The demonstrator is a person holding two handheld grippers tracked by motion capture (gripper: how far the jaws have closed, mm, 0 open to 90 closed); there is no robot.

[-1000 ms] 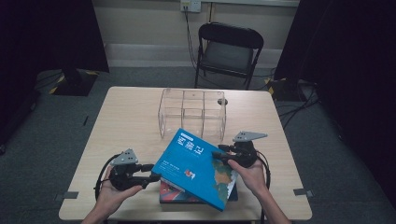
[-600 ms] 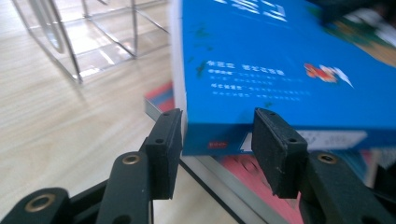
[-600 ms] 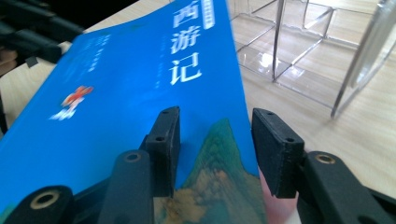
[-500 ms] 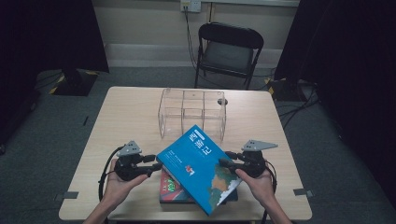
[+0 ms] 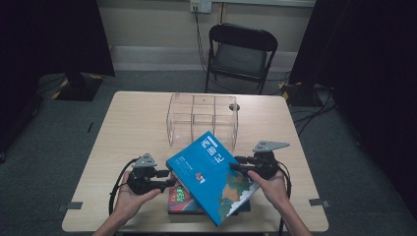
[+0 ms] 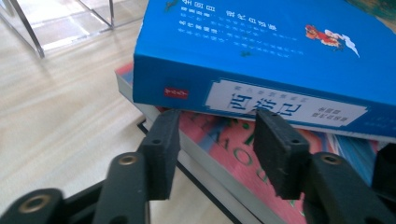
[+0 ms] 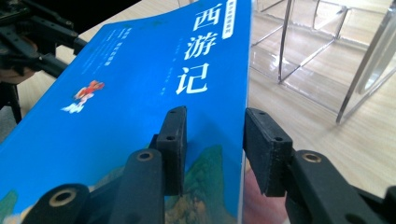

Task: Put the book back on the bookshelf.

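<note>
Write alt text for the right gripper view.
A blue book with white Chinese title characters rises at a tilt; the right gripper straddles its edge, one jaw over the cover, the other beyond the edge. A clear acrylic organizer stands on the wooden table behind.

Two books: blue book, red book; one clear organizer; one chair.

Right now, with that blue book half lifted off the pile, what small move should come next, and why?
Probably tip the blue book upright. The right gripper, whose jaws have just been closing, pinches its open edge, the left gripper has its open jaws under the spine, and the book leans over the lower books. The clear divider box behind looks like where it goes.
</note>
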